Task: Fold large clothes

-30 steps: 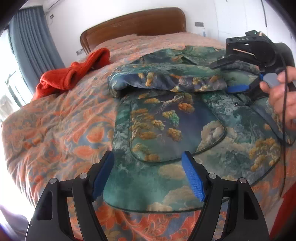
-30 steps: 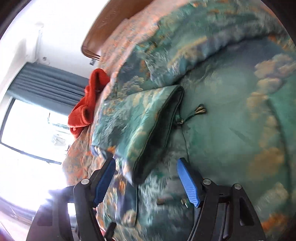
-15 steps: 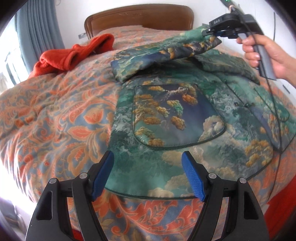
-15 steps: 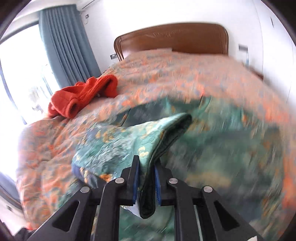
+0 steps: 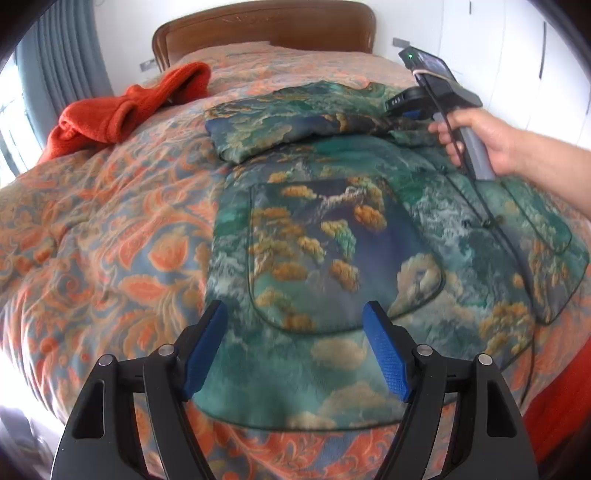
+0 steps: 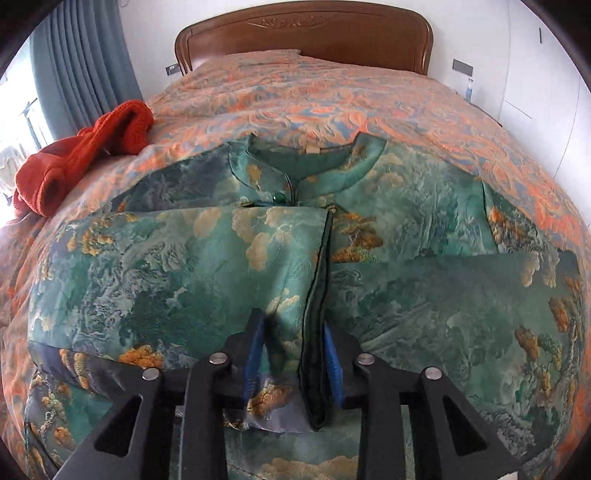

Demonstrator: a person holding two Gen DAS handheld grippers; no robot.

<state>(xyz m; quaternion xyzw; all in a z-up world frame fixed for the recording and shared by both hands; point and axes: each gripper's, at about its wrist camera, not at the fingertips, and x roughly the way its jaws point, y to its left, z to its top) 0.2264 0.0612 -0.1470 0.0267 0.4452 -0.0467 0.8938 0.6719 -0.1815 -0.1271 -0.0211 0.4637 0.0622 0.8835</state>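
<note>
Bed: orange-and-blue patterned quilt (image 5: 110,236) over the whole top; brown wooden headboard (image 6: 303,33) at the far end.
Jacket (image 5: 332,258): green brocade with gold and cream clouds, laid flat on the quilt, front up, stand collar (image 6: 306,155) toward the headboard, hem toward the near edge.
Pocket (image 5: 332,251): rounded patch, dark piping, on the jacket's lower front.
Sleeve (image 6: 184,266): folded across the chest, its dark-edged cuff (image 6: 317,295) at mid-front.
Sweater (image 5: 122,110): red-orange knit, bunched on the quilt left of the jacket, apart from it, near the blue curtain (image 6: 81,66).
Left gripper (image 5: 295,350): above the hem, blue pads wide apart, nothing between them.
Right gripper (image 6: 295,358): over the cuff end of the sleeve; jaws opening; cuff edge between the pads, lying against the right pad, with a gap at the left one.
Hand (image 5: 480,140): bare, wrapped around the right gripper's grey handle, above the jacket's chest.
Cable (image 5: 491,221): black, trailing from that handle across the jacket.
</note>
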